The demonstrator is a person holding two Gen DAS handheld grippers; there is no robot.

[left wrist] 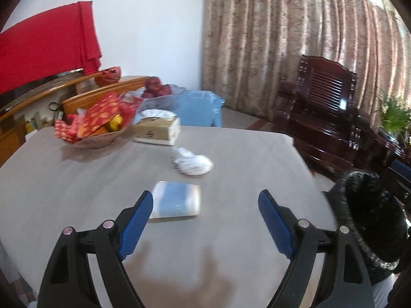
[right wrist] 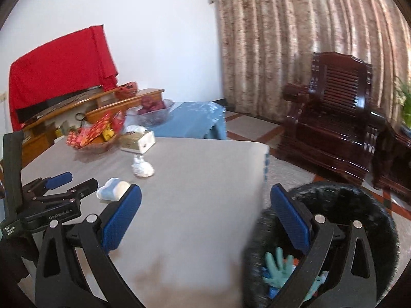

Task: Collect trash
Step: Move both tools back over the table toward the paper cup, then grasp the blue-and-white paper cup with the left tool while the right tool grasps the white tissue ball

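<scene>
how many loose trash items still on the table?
2. A flat blue-and-white plastic packet lies near the table's front, just ahead of the open left gripper. A crumpled white tissue wad sits farther back, before the tissue box. Others may be hidden.

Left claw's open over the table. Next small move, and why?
Probably ease the left claw forward and down onto the blue-and-white packet. It lies flat on the table just ahead, nearer than the crumpled white tissue, and the jaws stand wide apart with nothing between them.
</scene>
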